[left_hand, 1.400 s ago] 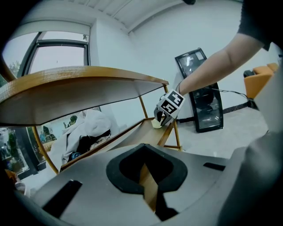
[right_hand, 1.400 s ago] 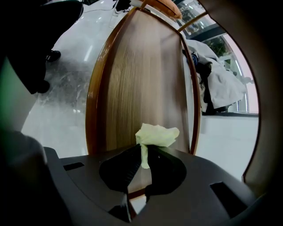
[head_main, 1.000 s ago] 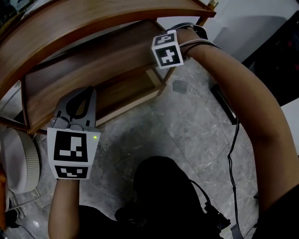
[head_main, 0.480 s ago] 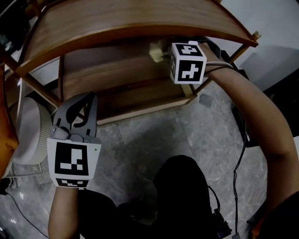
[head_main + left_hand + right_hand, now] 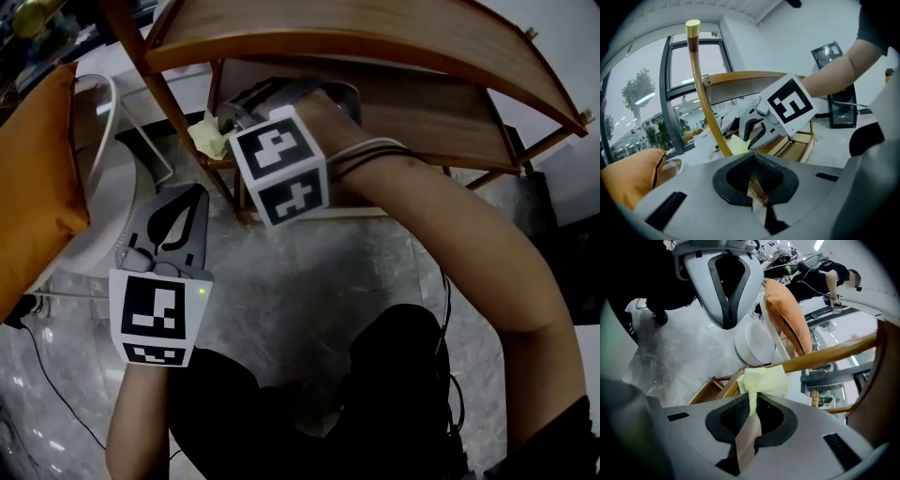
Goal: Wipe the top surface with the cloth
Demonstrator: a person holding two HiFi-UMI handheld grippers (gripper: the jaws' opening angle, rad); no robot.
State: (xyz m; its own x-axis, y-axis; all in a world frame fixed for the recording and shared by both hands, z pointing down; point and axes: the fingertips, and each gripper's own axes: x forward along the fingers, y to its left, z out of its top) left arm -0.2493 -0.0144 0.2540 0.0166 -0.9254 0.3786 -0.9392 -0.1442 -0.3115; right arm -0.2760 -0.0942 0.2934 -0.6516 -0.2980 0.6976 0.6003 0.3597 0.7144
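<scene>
Head view: a wooden shelf unit (image 5: 469, 141) with a curved top board (image 5: 394, 42) stands on the grey stone floor (image 5: 309, 281). The right gripper (image 5: 228, 117) reaches in under that top board, toward the unit's left end. The pale yellow cloth (image 5: 208, 139) bunches at its tip, beside a slanted wooden post (image 5: 178, 117) and below the top board rather than on it. The left gripper (image 5: 173, 202) hangs lower, over the floor, with its 2 jaws pressed together. An orange cushion (image 5: 33, 178) and a white round appliance (image 5: 94, 220) sit at the left.

Left gripper view: the jaws meet with nothing clamped between them. Ahead are the post, the cloth and the right gripper's marker cube (image 5: 790, 105).

Right gripper view: the jaws are closed on the cloth, which fans out just past them against a wooden rail (image 5: 834, 354). The left gripper shows above, well apart.
</scene>
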